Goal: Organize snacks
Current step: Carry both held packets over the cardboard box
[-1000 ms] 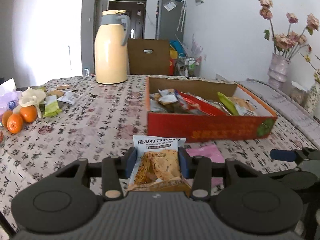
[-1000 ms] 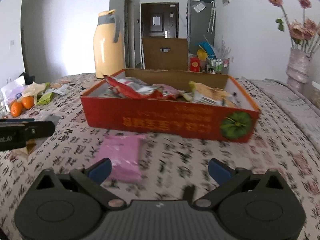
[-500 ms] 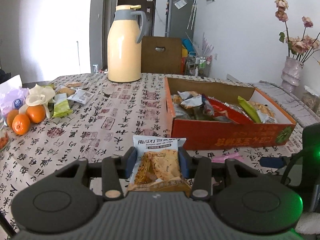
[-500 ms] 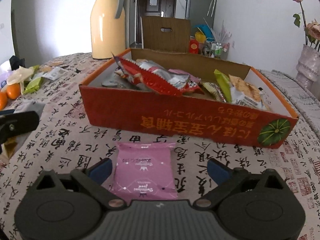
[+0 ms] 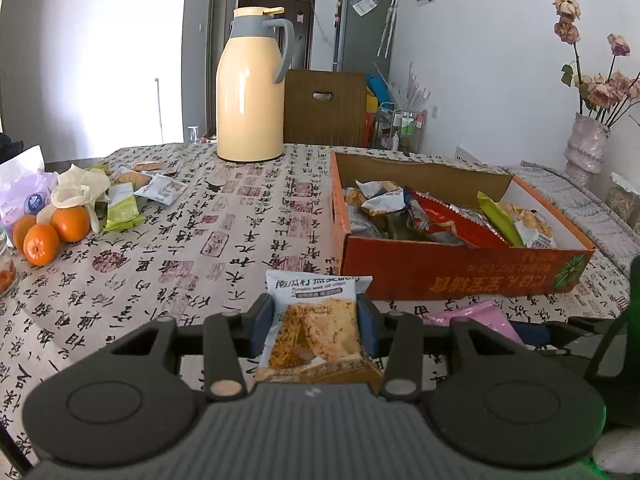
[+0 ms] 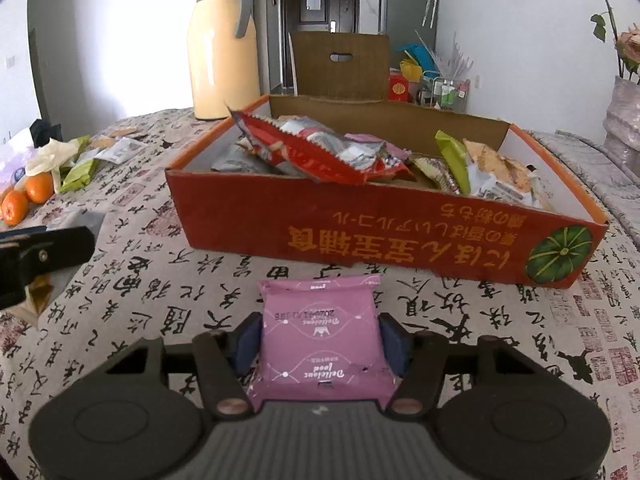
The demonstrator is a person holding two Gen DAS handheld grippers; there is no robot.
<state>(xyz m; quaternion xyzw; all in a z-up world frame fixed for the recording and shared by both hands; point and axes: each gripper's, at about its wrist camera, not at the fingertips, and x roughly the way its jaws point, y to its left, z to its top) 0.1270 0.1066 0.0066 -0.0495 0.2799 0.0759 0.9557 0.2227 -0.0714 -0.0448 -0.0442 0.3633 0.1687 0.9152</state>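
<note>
My left gripper (image 5: 315, 306) is shut on a white-and-orange oat crisp packet (image 5: 314, 344), held just above the tablecloth and left of the red cardboard box (image 5: 460, 276) that holds several snack bags. A pink snack packet (image 6: 320, 352) lies flat on the cloth in front of the box (image 6: 360, 236). My right gripper (image 6: 320, 326) straddles it, jaws closing, and the blue pads (image 6: 248, 340) touch its two sides. That pink packet (image 5: 472, 316) also shows low right in the left wrist view. The left gripper (image 6: 40, 256) appears at the left edge of the right wrist view.
A tall yellow thermos (image 5: 250, 92) stands at the back of the table. Oranges (image 5: 52, 232) and loose snack packets (image 5: 124, 208) lie at the far left. A vase with dried flowers (image 5: 586, 144) stands right of the box. A brown carton (image 6: 340, 64) sits behind the table.
The right gripper moved forward over the pink packet and its jaws narrowed from wide open to the packet's sides. The left gripper shifted slightly sideways, still holding the oat crisp packet.
</note>
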